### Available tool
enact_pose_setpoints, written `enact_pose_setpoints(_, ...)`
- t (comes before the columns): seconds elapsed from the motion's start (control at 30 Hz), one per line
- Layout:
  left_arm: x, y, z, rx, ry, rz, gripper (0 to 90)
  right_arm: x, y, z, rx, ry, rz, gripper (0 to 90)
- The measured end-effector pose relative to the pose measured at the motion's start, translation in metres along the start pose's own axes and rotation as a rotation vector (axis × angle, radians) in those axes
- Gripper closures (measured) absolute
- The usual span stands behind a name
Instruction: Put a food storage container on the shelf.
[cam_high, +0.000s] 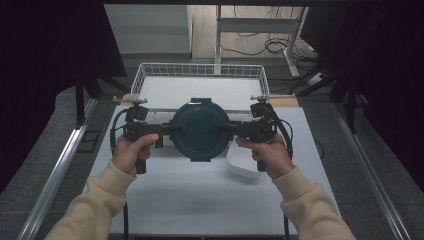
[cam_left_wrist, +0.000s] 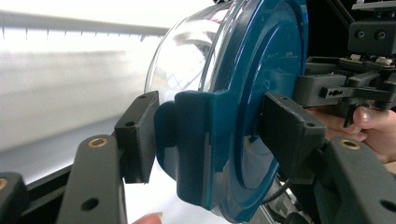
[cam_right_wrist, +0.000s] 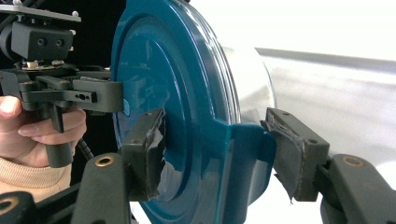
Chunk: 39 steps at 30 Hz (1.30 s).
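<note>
1. My left tool (cam_high: 172, 129) clamps one side latch of the round clear glass container with teal plastic lid (cam_high: 201, 130).
2. My right tool (cam_high: 226, 130) clamps the opposite latch, balancing it level above the desk (cam_high: 200, 200).

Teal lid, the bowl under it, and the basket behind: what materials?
Teal lid: looks like moulded plastic, smooth and semi-glossy, with soft highlights and a moulded clip tab. Bowl: clear, with sharp reflections; glass or clear plastic, can't tell which. Basket: thin white wire grid, probably coated metal.
</note>
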<state>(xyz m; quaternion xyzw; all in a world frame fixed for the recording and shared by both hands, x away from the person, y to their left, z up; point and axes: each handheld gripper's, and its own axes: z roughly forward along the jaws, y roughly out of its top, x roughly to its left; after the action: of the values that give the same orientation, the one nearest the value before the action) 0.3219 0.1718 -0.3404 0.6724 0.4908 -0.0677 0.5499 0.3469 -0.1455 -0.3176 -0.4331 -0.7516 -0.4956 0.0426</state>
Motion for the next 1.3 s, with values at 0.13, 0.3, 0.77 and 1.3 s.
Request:
enact_pose_setpoints(0.13,-0.005,0.019,-0.005,-0.01,0.002,0.019,39.4,0.004,0.016,-0.002,-0.01,0.002,-0.012,39.7)
enact_pose_setpoints(0.3,-0.006,0.038,-0.007,-0.012,0.001,0.027,39.4,0.007,0.038,-0.005,-0.021,0.002,-0.029,39.8)
enact_pose_setpoints(0.77,0.007,0.086,0.003,-0.009,-0.001,0.032,39.4,-0.008,0.08,0.003,-0.041,-0.001,-0.022,39.7)
enact_pose_setpoints(1.3,0.051,0.111,0.033,0.024,0.004,-0.049,39.3,-0.052,0.105,0.037,0.019,0.009,0.046,39.8)
